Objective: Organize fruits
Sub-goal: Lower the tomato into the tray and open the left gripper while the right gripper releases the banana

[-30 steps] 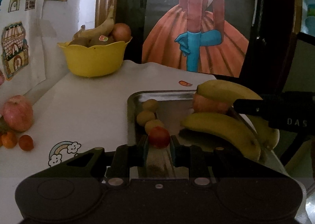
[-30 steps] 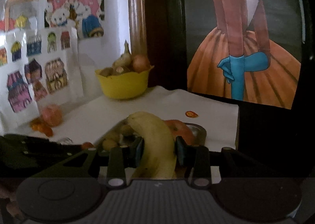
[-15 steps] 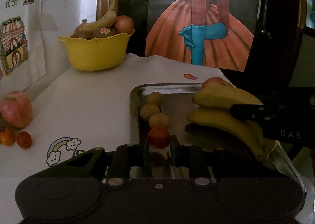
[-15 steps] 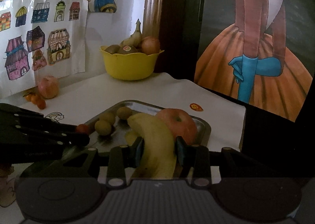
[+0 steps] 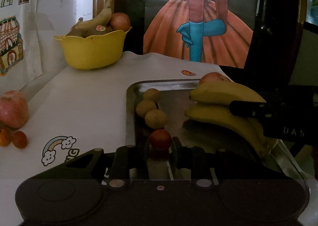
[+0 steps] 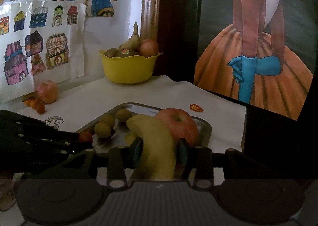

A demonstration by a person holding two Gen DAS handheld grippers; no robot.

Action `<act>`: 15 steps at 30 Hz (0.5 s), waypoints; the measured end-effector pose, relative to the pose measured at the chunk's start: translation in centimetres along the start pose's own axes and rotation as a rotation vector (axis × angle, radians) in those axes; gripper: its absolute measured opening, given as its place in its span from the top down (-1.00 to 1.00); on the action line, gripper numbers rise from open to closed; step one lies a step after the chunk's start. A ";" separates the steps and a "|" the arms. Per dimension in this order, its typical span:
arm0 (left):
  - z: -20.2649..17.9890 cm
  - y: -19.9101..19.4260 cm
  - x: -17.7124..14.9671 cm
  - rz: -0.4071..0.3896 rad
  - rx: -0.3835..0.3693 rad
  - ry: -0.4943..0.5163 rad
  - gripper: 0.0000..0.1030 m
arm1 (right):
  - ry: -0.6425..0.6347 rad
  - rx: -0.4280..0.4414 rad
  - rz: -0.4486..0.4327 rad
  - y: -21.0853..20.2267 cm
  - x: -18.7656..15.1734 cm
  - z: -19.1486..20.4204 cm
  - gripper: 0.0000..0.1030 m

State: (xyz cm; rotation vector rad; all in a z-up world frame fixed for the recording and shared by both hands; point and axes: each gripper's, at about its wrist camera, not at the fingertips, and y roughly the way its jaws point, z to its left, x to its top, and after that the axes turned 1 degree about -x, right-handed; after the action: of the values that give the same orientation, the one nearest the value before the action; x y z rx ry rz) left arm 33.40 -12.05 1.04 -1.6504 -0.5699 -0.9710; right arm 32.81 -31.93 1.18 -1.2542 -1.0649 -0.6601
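Note:
My left gripper (image 5: 160, 143) is shut on a small red fruit (image 5: 160, 139) just over the near left edge of the metal tray (image 5: 130, 110). Three small tan fruits (image 5: 155, 118) lie in a row in the tray ahead of it. My right gripper (image 6: 159, 149) is shut on a yellow banana (image 6: 157, 146), held over the tray's right side on top of a second banana (image 5: 222, 119). A red apple (image 6: 178, 124) sits in the tray behind the bananas. The small red fruit also shows in the right wrist view (image 6: 85, 137).
A yellow bowl (image 5: 93, 51) of fruit stands at the back left of the white table. A loose apple (image 5: 12, 108) and small orange fruits (image 5: 19, 139) lie at the left by the wall. A large painting (image 5: 198, 27) leans behind the table.
Both grippers have lowered toward the tray. The held banana has come down onto the second banana, and the small red fruit sits lower, at the end of the tan fruit row.

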 end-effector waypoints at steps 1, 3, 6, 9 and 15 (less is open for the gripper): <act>0.0 0.0 0.0 -0.001 0.002 0.000 0.49 | 0.002 -0.001 0.001 0.0 -0.1 0.0 0.05; 0.0 0.0 -0.1 -0.003 0.001 0.001 0.47 | 0.004 0.001 0.001 -0.2 -0.3 -0.1 0.03; -0.1 -0.1 -0.1 -0.007 0.002 0.005 0.38 | 0.006 0.000 0.003 -0.3 -0.4 -0.1 -0.06; -0.1 -0.4 0.0 -0.016 0.000 0.002 0.31 | 0.008 -0.005 0.006 -0.5 -0.5 -0.1 -0.14; 0.1 -1.8 0.3 -0.051 -0.006 -0.010 0.05 | 0.016 -0.013 0.007 -1.0 -0.9 -0.1 -0.44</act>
State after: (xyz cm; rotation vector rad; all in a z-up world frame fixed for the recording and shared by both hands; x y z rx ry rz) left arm 32.19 -11.50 2.28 -1.6535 -0.6191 -1.0024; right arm 31.61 -32.43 0.82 -1.2619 -1.0445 -0.6719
